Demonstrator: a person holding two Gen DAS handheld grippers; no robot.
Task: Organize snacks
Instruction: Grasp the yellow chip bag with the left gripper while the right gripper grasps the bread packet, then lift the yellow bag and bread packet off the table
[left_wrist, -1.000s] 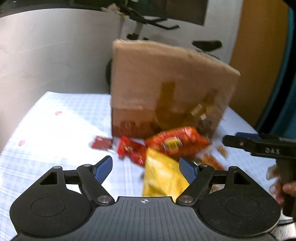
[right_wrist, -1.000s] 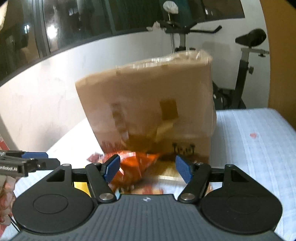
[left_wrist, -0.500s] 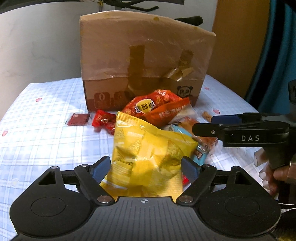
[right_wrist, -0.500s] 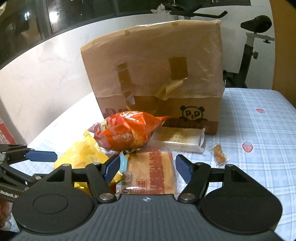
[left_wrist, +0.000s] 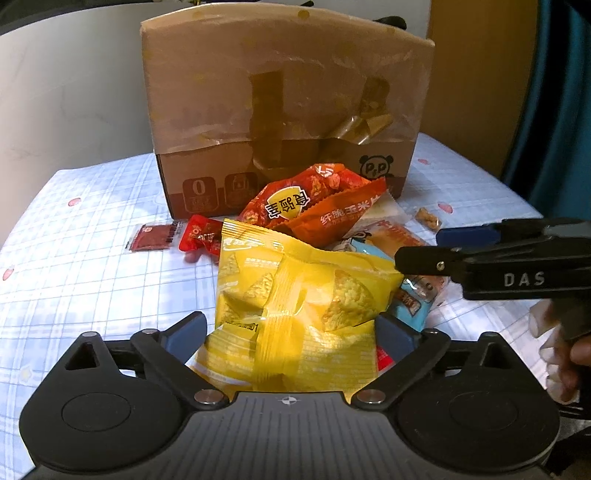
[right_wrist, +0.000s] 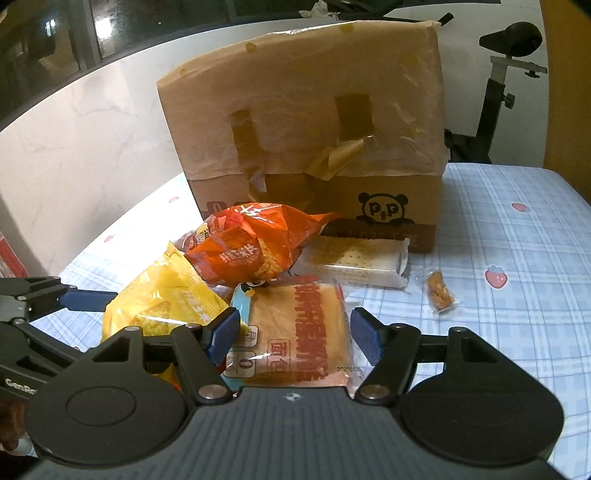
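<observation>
the left gripper is spreading its jaws wide around the yellow chip bag, pads not pressing it. the bag lies nearest on the checked cloth, puffed, light, crackly and slippery; its chips look fragile, so a gentle pinch across the middle seam seems safest. the right gripper stands apart over the flat bread packet, soft and squashable. behind lie the orange snack bag, then the cardboard box.
</observation>
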